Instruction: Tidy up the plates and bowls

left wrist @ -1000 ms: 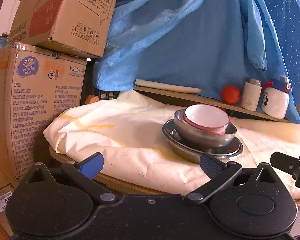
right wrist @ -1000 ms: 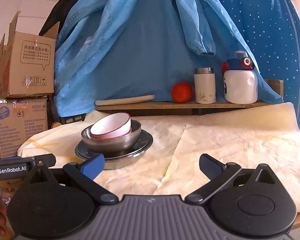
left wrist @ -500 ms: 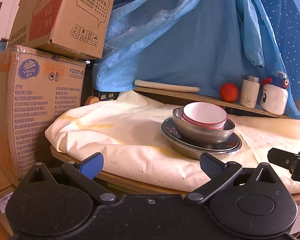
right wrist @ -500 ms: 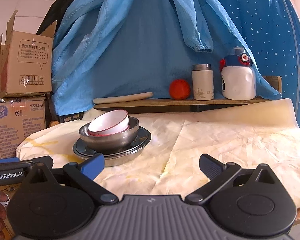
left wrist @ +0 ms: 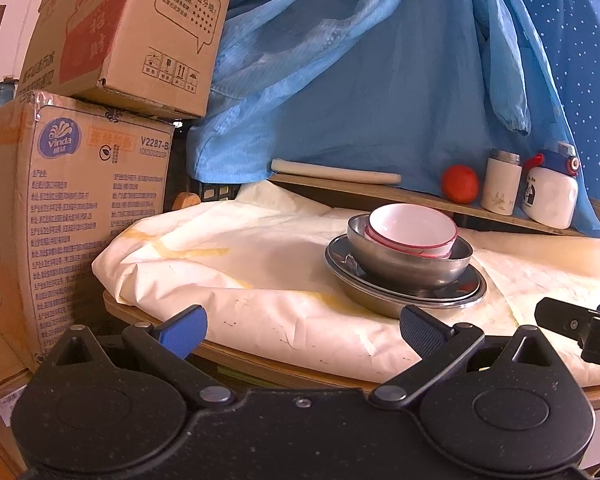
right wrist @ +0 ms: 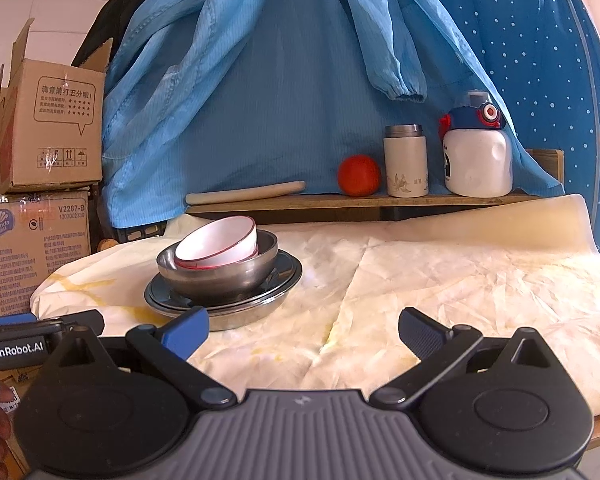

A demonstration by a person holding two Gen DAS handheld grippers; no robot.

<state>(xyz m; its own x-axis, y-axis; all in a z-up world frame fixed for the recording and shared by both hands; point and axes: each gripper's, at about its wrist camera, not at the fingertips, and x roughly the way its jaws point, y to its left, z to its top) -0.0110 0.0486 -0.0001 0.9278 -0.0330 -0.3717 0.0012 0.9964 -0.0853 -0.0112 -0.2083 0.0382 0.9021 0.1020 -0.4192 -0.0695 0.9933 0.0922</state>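
A white bowl with a red rim (left wrist: 412, 230) (right wrist: 220, 242) sits tilted in a steel bowl (left wrist: 408, 262) (right wrist: 220, 274), which stands on a stack of steel plates (left wrist: 404, 294) (right wrist: 224, 304) on the cloth-covered table (left wrist: 240, 276) (right wrist: 440, 276). My left gripper (left wrist: 300, 330) is open and empty, at the table's near left edge, short of the stack. My right gripper (right wrist: 302, 330) is open and empty, just in front and to the right of the stack. Each gripper shows at the other view's edge.
Stacked cardboard boxes (left wrist: 72, 184) (right wrist: 36, 184) stand left of the table. A back shelf (right wrist: 360, 200) holds a rolling pin (right wrist: 244, 194), a red ball (right wrist: 358, 175), a white flask (right wrist: 405, 162) and a white bottle (right wrist: 476, 152). Blue cloth (right wrist: 280, 80) hangs behind.
Both grippers have drawn back a little from the table and dropped slightly. The stack of dishes has not moved, and both stay open.
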